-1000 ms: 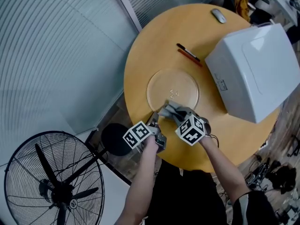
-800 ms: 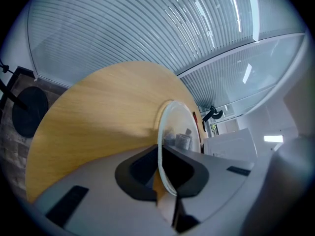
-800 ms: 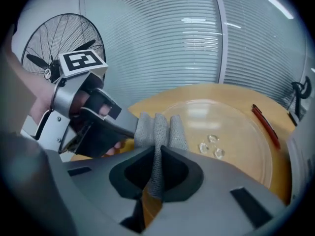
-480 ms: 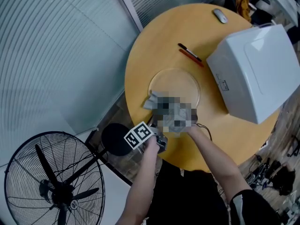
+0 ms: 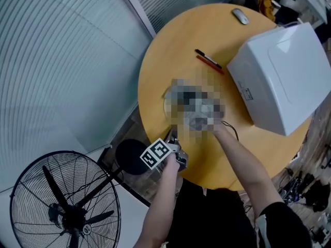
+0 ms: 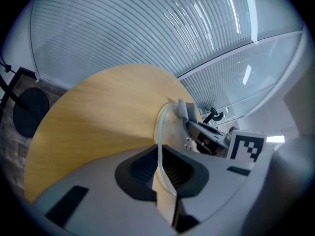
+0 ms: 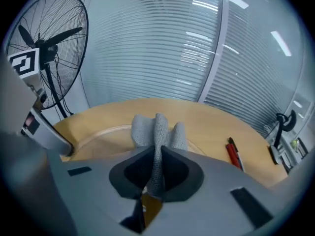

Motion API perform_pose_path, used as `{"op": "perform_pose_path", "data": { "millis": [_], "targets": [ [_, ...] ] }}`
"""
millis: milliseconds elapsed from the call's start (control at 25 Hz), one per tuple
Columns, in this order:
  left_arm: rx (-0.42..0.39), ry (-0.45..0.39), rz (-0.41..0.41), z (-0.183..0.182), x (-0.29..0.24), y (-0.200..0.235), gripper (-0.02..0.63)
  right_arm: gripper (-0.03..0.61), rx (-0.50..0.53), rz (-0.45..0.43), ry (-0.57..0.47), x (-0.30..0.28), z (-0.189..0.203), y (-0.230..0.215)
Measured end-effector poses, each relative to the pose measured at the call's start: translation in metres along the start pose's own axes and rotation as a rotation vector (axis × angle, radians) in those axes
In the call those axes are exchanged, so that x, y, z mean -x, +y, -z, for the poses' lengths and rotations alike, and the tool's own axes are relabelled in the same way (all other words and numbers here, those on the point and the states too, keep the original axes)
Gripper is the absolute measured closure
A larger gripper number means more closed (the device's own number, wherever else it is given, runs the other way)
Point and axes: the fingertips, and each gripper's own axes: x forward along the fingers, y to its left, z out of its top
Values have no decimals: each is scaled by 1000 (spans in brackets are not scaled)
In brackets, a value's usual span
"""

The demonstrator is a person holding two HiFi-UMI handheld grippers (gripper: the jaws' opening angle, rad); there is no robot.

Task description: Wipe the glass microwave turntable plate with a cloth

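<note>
Since a second back, my right gripper (image 7: 156,167) has carried the cloth (image 7: 155,129) from the near rim of the turntable plate (image 7: 101,140) further in over the glass. My left gripper (image 5: 173,137) hasn't budged.

Head view: plate lies flat on the round wooden table (image 5: 170,45), beside the white microwave (image 5: 279,71). A blur patch covers most of the plate and my right jaws.

Left gripper view: my jaws are clamped on the plate's near rim, the glass edge pinched between the pads.

Right gripper view: jaws clenched on a bunched fold of grey cloth, its loose end resting on the glass.
</note>
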Motion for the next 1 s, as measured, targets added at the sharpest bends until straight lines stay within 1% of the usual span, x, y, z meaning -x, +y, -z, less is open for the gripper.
{"op": "perform_pose_path", "data": {
  "millis": [160, 280, 400, 520, 600, 680, 880, 1000],
  "targets": [
    [4, 2, 3, -1, -1, 1, 591, 545, -35, 103, 31, 10, 20, -43],
    [-1, 3, 5, -2, -1, 0, 591, 545, -56, 182, 61, 20, 33, -67],
    [-4, 5, 4, -1, 0, 0, 591, 545, -70, 255, 69, 29, 43, -77],
    [-5, 7, 2, 0, 0, 0, 591, 548, -157, 273, 41, 33, 47, -72],
    [-7, 7, 1, 0, 0, 0, 591, 549, -202, 256, 22, 34, 44, -59],
    [-11, 10, 3, 0, 0, 0, 591, 548, -205, 222, 8, 34, 39, -40],
    [-21, 17, 7, 0, -1, -1, 591, 548, -133, 85, -36, 27, 20, 19],
    [-23, 13, 3, 1, 0, -1, 591, 546, -112, -14, -48, 26, 11, 50]
  ]
}}
